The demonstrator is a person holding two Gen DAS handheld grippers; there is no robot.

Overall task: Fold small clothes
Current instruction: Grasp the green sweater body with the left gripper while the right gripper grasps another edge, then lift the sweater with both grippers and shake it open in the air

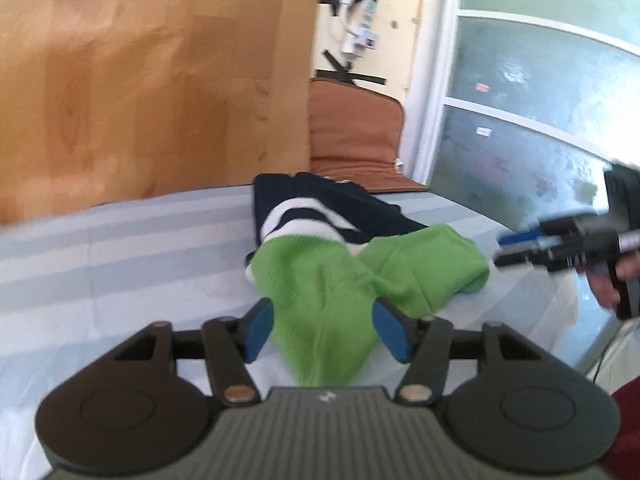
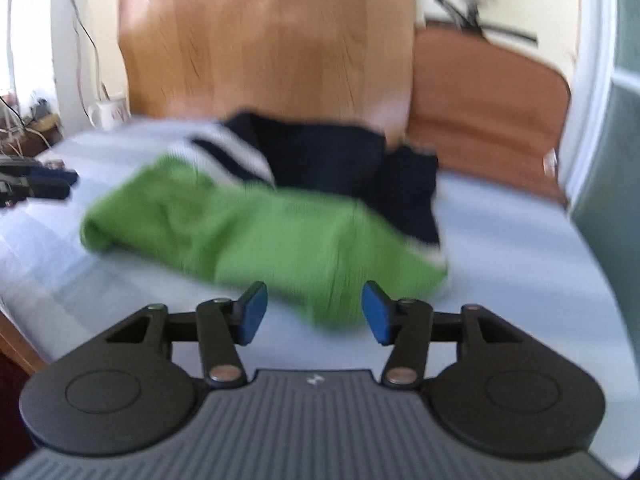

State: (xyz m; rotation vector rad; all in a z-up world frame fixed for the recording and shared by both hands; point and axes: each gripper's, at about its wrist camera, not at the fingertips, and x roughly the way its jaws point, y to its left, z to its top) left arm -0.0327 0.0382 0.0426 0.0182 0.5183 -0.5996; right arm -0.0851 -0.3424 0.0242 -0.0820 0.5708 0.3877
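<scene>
Blue pads (image 1: 258, 330) of the left gripper (image 1: 322, 330) stand apart, and a pointed corner of the green knitted garment (image 1: 324, 292) runs back between them toward the camera; neither pad presses on the cloth, so nothing is gripped there. Beyond those fingertips the green piece spreads out and lies partly on a navy-and-white striped garment (image 1: 298, 210), both resting on the pale striped bed sheet (image 1: 120, 248). Off to the right of the left fingers, the right gripper (image 1: 506, 248) hangs above the sheet, held by a person's hand (image 1: 612, 280), close to the green garment's far fold.

From the right wrist camera, the right gripper (image 2: 314, 312) also has its fingers spread with nothing clamped; the green garment's near edge (image 2: 336, 316) lies just ahead of and between the pads, apparently clear of them, though blur makes this uncertain. The left gripper (image 2: 40, 186) sits far to the left of these fingers, at the cloth's other end.

The green piece looks crumpled rather than flat, so the step in hand is probably taking two corners to spread it. To do that well, each gripper should close on a single layer at an outer corner, not on a bunched fold, and avoid catching the striped garment underneath. Lifting both ends together and drawing them apart should separate the green piece cleanly. The soft knit will likely sag and stretch, so a shallow pinch could slip.
</scene>
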